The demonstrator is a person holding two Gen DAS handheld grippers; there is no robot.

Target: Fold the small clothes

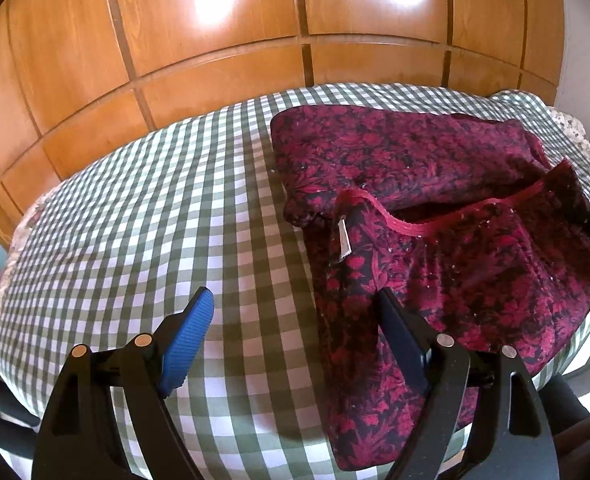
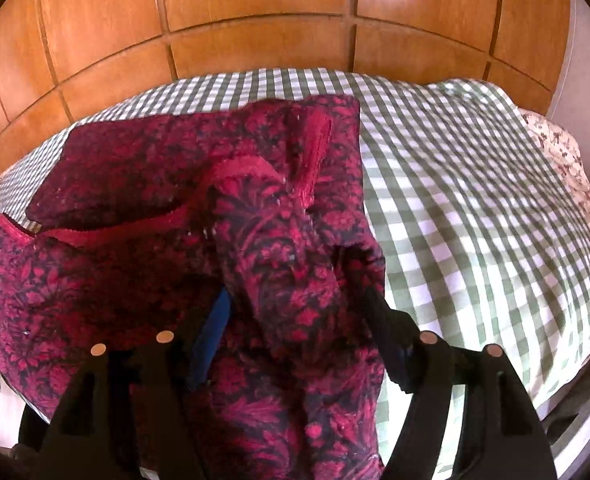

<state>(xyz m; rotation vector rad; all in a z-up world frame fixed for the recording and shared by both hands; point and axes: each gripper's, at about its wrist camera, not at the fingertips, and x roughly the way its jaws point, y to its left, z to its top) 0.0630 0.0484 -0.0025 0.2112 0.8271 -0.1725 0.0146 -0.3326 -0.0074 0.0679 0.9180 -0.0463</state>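
Garment [image 1: 435, 240] part-folded on checked bedspread [image 1: 155, 220].
Left gripper [image 1: 295, 320] jaws apart beside hem; right gripper [image 2: 295, 312] apart, astride fabric ridge, unclamped, probably letting fold settle.

The garment [image 1: 435, 200] lies on the bed [image 1: 135, 220], before the wardrobe [image 1: 215, 40].

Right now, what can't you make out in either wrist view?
- Left wrist: the white tag on the red garment is too small to read.
- Left wrist: garment's right side cut off by the edge.
- Right wrist: left finger of the right gripper half buried in cloth.
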